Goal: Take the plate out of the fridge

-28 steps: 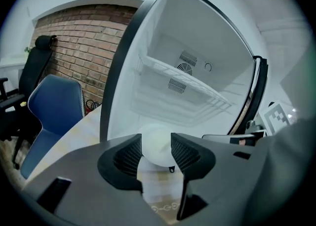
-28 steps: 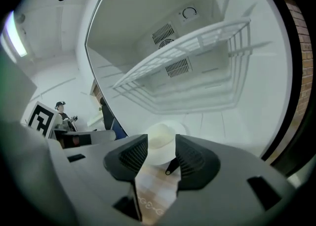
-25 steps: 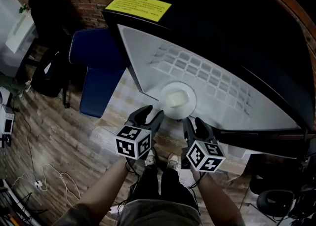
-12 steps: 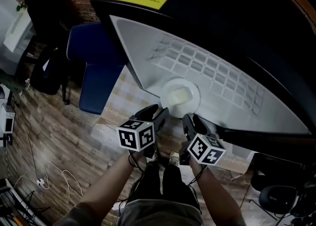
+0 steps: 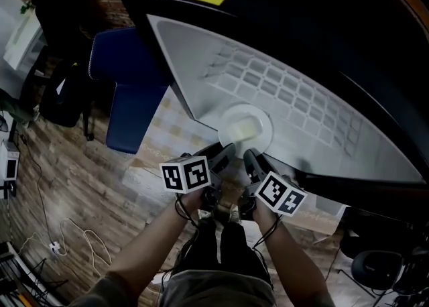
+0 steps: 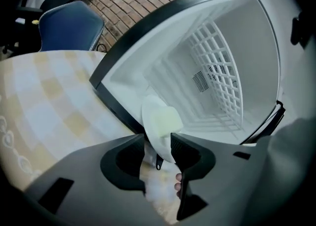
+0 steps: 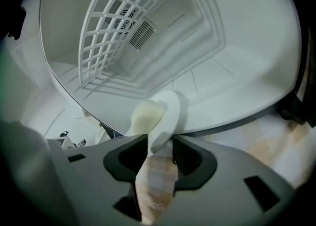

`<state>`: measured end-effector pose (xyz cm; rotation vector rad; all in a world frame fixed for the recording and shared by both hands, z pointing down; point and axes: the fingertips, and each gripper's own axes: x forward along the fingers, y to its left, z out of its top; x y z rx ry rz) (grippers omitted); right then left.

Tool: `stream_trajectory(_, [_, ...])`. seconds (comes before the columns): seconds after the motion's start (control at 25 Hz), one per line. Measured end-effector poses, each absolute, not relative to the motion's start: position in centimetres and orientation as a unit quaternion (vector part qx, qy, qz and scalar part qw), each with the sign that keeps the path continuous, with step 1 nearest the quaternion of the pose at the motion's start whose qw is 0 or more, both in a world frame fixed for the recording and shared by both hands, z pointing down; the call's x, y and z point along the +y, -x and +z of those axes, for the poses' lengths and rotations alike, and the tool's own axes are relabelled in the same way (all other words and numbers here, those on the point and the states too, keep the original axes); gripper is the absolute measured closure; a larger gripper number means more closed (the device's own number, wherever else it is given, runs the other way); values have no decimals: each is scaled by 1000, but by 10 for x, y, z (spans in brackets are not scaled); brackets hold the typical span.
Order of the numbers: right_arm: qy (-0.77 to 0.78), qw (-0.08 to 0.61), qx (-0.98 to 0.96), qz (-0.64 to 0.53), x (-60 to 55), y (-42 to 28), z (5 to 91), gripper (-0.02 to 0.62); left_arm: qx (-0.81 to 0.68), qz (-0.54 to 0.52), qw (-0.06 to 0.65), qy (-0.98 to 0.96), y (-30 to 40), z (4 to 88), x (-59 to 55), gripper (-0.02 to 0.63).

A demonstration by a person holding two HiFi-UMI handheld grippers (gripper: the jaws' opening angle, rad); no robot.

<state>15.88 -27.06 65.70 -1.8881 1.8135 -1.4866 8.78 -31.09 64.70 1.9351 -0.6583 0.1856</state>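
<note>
The person is standing over the open fridge and working both tongs at once, one on each side of the plate. The plate is sitting flat on the fridge's white inner floor, right at the front edge by the opening. Its near rim is looking as if it is poking just past the dark front lip.

The left gripper is coming at the rim from the near left. In the left gripper view its tongs are closing on the plate's lower rim, with both pads seeming to touch it. The right gripper is mirroring that from the near right, and its tongs are pinching the rim of the plate in the same way. Taking it from two sides is making sense to me: a shallow plate gripped at one point would be tipping, and there is a pale yellowish block of food riding on it.

The plate is round, so it is showing no long axis of its own. It is lying face up and roughly level, and the rim being held is facing out of the fridge toward the person. The wire rack is sitting further in, well apart from the plate. The fridge itself is standing on a surface covered in a pale checked cloth.
</note>
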Motion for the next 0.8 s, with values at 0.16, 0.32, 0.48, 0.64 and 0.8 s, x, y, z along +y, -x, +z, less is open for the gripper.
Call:
stream_trajectory(0.16, [617, 75, 599, -505, -271, -159, 661, 453, -266, 55, 559, -783, -92, 651, -309, 442])
stream_trajectory(0.32, [612, 83, 595, -514, -274, -158, 664, 471, -272, 49, 578, -768, -92, 658, -309, 502])
stream_trajectory(0.48, [605, 101, 592, -523, -274, -157, 664, 486, -269, 27, 606, -748, -90, 661, -310, 539])
stream_trajectory(0.64, [600, 107, 599, -519, -274, -158, 659, 489, -257, -14, 647, -718, -89, 656, -310, 560])
stream_trajectory(0.8, [593, 120, 601, -523, -272, -156, 652, 489, -249, -33, 663, -705, -87, 648, -309, 569])
